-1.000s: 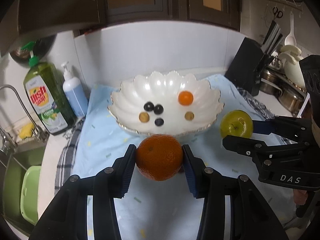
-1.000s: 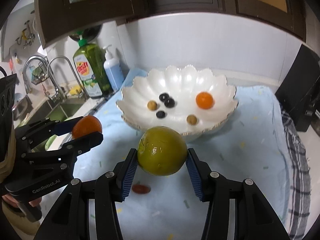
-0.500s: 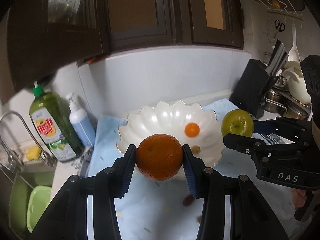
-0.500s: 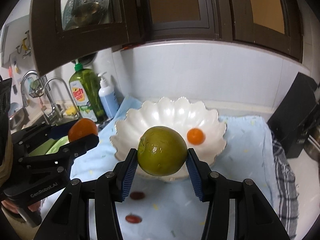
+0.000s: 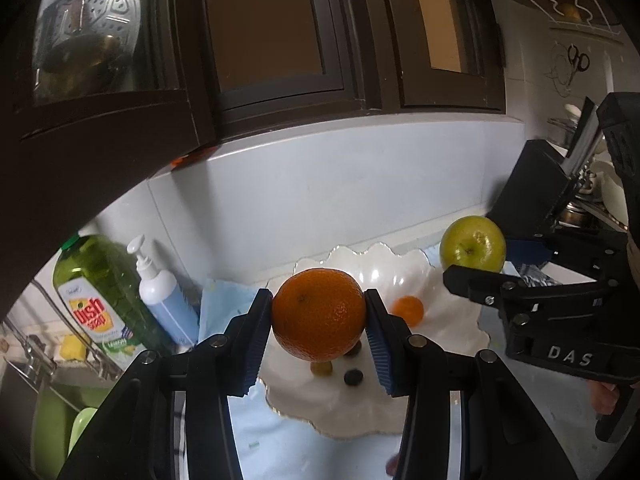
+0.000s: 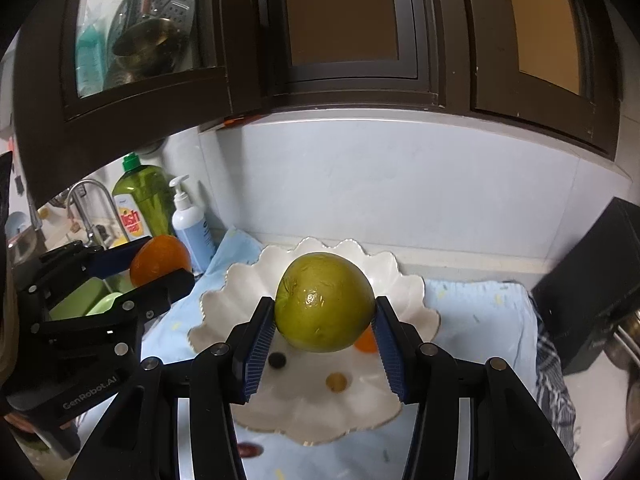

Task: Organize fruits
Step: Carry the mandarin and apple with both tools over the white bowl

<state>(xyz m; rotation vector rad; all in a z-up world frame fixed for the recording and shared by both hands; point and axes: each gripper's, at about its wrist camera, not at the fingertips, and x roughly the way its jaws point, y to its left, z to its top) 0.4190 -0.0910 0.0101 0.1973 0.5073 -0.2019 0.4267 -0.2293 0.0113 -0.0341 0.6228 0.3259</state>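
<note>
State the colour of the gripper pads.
Blue, ribbed pads, clearest in the right wrist view.

The round orange [image 5: 319,314] has bumpy, dull skin. The green apple [image 6: 324,301] is smooth and shiny. Below them, the white wavy-edged bowl [image 6: 416,292] looks glossy like glazed china. Under the bowl, the light blue cloth [image 6: 480,312] is soft and matt.

Twin wrist views, shared bowl [image 5: 448,320] ahead
</note>
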